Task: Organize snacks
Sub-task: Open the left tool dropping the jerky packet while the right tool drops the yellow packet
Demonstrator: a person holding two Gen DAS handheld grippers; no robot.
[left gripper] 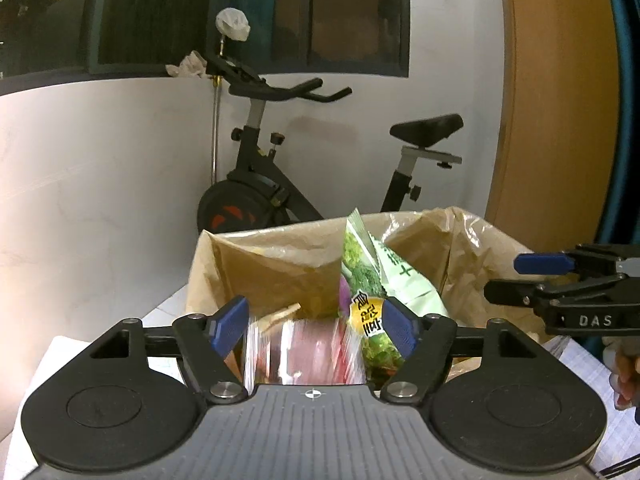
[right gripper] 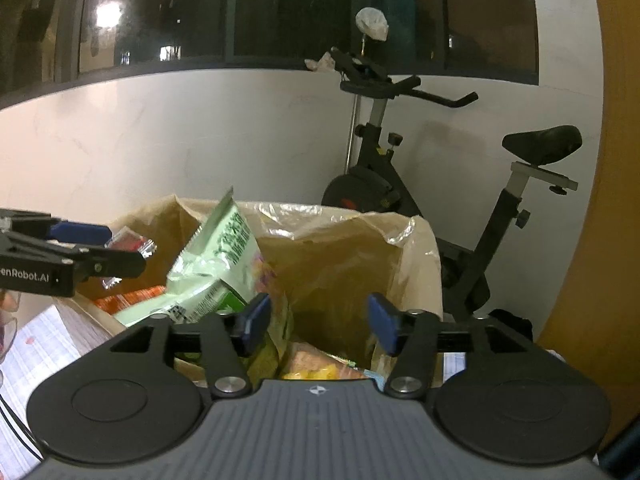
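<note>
At the left, the left gripper (left gripper: 312, 326) hangs over the near edge of the lined cardboard box (left gripper: 256, 264), its blue fingers (left gripper: 228, 324) spread wide with a red-and-white snack packet (left gripper: 308, 350) lying between them (the packet is blurred, and whether the pads actually touch it cannot be told). Just right of that packet, a green vegetable-print snack bag (left gripper: 368, 280) stands tilted inside the box, its top corner poking above the liner; the right pad of this gripper sits against its lower face. Further right, the right gripper (right gripper: 316, 320) hovers above the box's open middle, fingers (right gripper: 384, 322) wide apart and empty, with yellow and orange packets (right gripper: 320, 368) below. An exercise bike (right gripper: 460, 200) stands behind the box against the white wall.
</note>
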